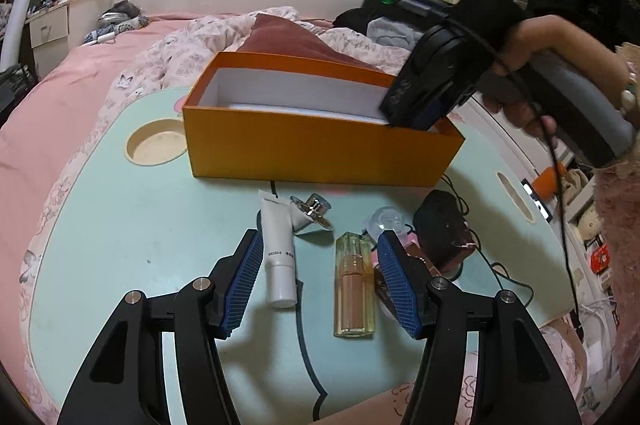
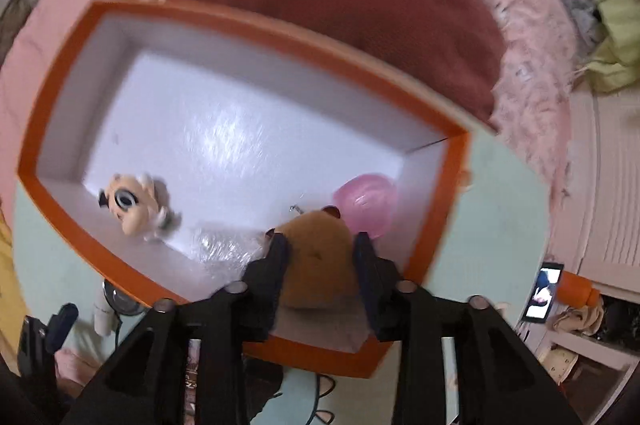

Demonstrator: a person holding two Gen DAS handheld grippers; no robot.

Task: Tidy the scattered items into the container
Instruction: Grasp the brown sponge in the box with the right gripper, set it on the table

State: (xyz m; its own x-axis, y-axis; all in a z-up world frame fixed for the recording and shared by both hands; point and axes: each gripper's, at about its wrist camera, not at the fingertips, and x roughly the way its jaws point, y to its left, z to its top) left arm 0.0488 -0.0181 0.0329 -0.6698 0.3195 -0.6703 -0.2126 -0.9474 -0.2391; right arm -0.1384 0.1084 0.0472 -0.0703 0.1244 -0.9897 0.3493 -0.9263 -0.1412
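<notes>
The orange cardboard box with a white lining (image 1: 320,153) is sitting at the far side of the pale green lap table (image 1: 140,225), backed by a pink bedspread. Inside are lying a cream toy figure (image 2: 136,205), a pink translucent ball (image 2: 368,201) and a brown plush toy (image 2: 318,265). The right gripper (image 2: 320,249) is pointing straight down into the box's right end, its jaws flanking the plush; whether they are pressing it I cannot tell. The left gripper (image 1: 316,285) is hovering open over a white tube (image 1: 278,249) and a clear rectangular perfume bottle (image 1: 354,285), near a dark-capped bottle (image 1: 440,233).
</notes>
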